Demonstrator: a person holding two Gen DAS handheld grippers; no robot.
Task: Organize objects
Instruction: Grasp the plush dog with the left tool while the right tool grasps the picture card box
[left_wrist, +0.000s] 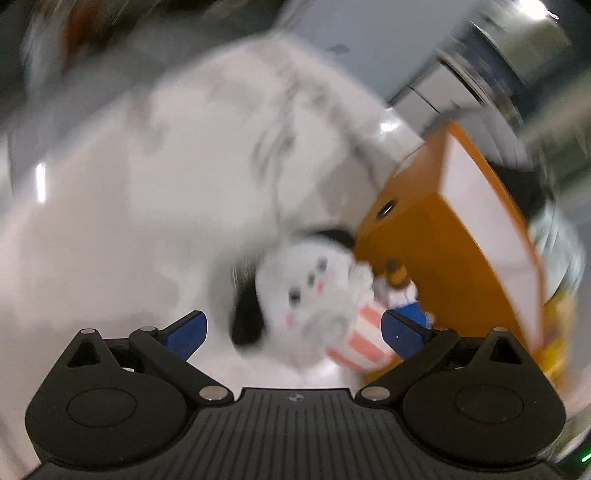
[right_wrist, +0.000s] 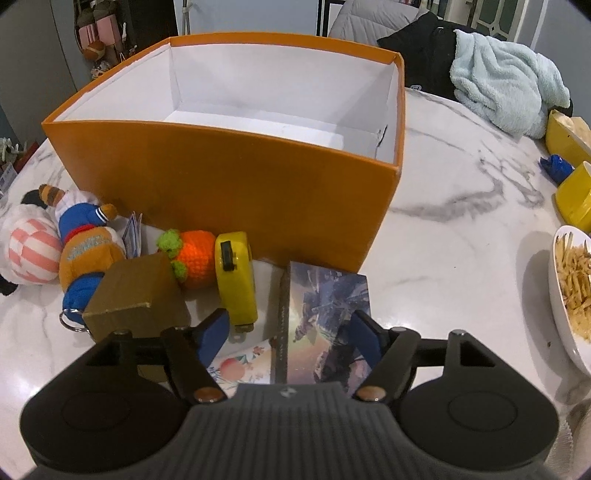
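Standing open on the white marble table, the tall orange cardboard box with a white lining shows only its bare white floor. Along its near wall lies a row of things: a white plush toy with a pink-striped belly, a small doll in blue and orange clothes, a brown cardboard block, an orange crocheted fruit with green leaves, a yellow tape measure and a flat box with a printed fantasy picture. The right gripper hangs over this picture box, its blue fingers parted to either side, the pads not visibly pressing on it. In the blurred left wrist view, the left gripper is spread wide, with the plush toy lying between and just ahead of its fingertips, untouched, beside the orange box.
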